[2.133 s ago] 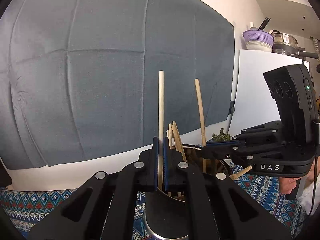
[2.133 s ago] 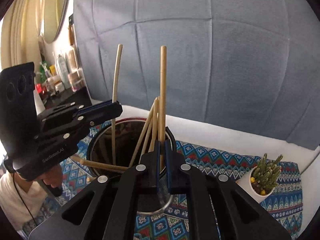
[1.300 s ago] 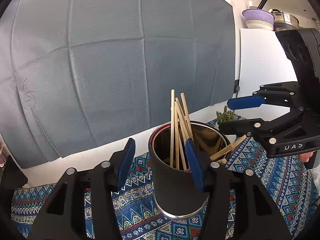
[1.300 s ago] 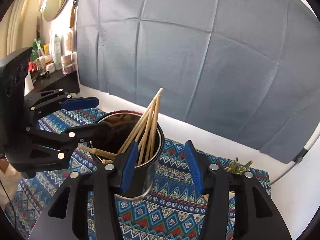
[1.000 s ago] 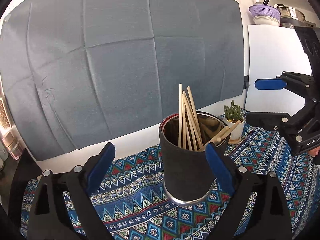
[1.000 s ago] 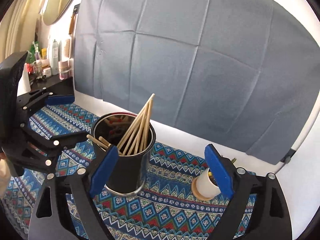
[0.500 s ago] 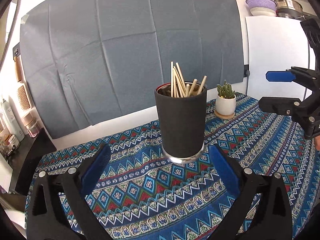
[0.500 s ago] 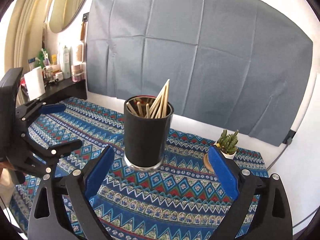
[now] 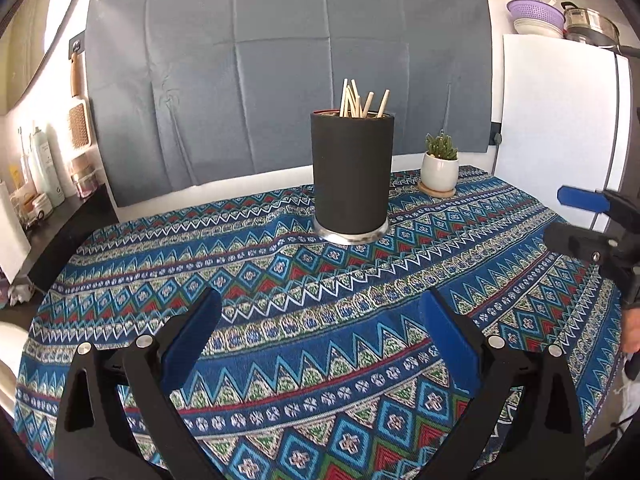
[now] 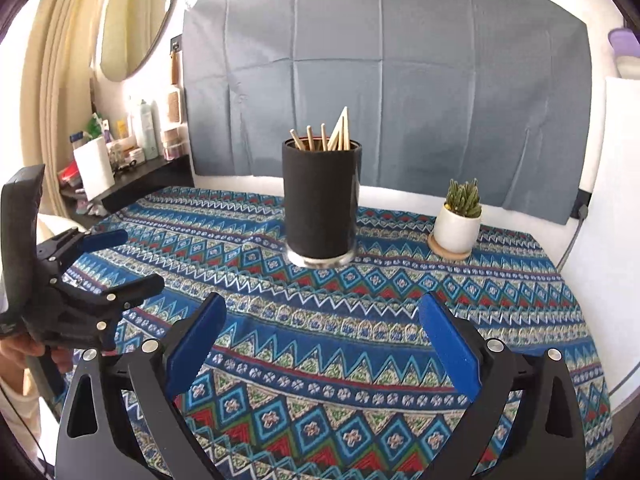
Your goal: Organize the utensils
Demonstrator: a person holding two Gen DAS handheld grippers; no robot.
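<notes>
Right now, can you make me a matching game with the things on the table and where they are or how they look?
Things:
1. chopsticks
2. cactus
3. black holder
4. right gripper

Descriptions:
A. in a white pot on a round coaster
B. standing on the patterned cloth
C. sticking out of the holder's top
D. jaws wide, nothing between them

Pairs: 1-C, 2-A, 3-B, 4-D

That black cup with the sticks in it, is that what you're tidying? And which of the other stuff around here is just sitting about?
Part of the job:
- black utensil holder
- wooden chopsticks standing in it

Just sitting about:
- potted cactus on its coaster
- patterned tablecloth
- bottles and jars on the side shelf
- round mirror
- purple colander and pot on the fridge
</notes>
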